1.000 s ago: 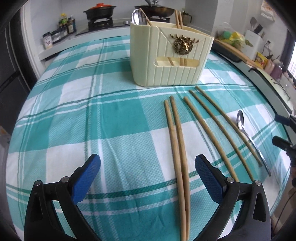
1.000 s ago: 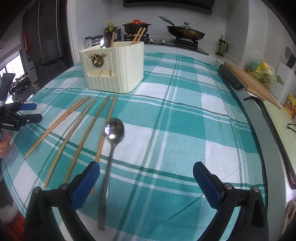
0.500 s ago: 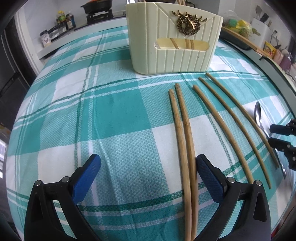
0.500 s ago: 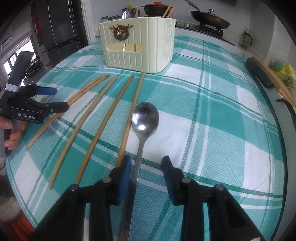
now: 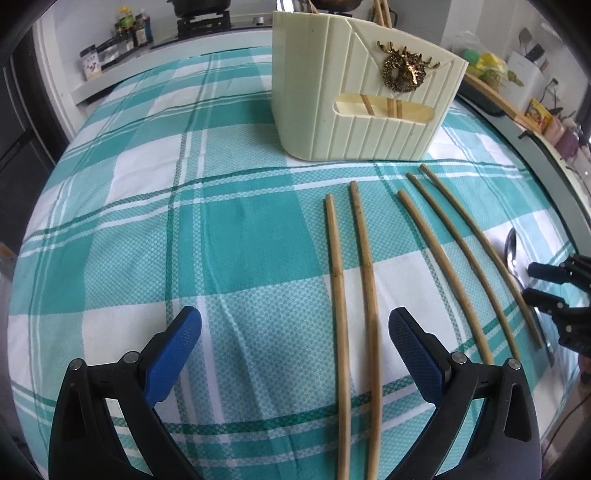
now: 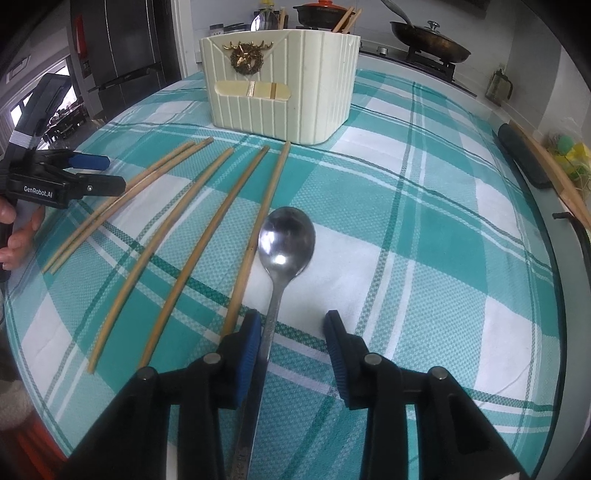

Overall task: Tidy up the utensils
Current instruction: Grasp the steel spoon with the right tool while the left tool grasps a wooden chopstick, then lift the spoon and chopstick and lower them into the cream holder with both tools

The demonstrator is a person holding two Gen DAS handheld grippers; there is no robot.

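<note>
A: Utensils lie loose on the checked counter point(image 6: 424, 206): five chopsticks point(image 6: 207, 229) fanned side by side, then a steel spoon point(image 6: 286, 240) just right of the last one, bowl toward the holder.

B: Any writing?

A: At the far left of the right wrist view, the left claw point(image 6: 107, 173) carries white lettering, "GenRobot.AI", on its black body. A hand point(image 6: 18, 232) grips its handle. I can read nothing else; the bottles and packets at the back are too small.

B: And the containers?

A: One cream ribbed utensil holder point(image 6: 280, 81) stands upright beyond the chopstick tips, with a gold deer-head wreath emblem point(image 6: 246, 57) on its front. Below the emblem a slot shows thin wooden shafts inside. From the top rim a spoon bowl point(image 6: 260, 20) and several chopstick ends point(image 6: 345, 20) stick out. Behind it on the stove sit an orange-lidded pot point(image 6: 321, 13) and a dark lidded pan point(image 6: 430, 40); I cannot tell their contents.

B: The claws?

A: In its own view the left claw point(image 5: 295, 332) stands wide apart, holding nothing, above the counter; the two leftmost chopsticks run into the gap just inside its right pad, and I cannot tell whether it touches them. The right claw point(image 6: 291, 332) is about a third open. The spoon's handle passes between its blue pads, against the left pad point(image 6: 247, 350) and clear of the right one, so it is not gripped.
</note>
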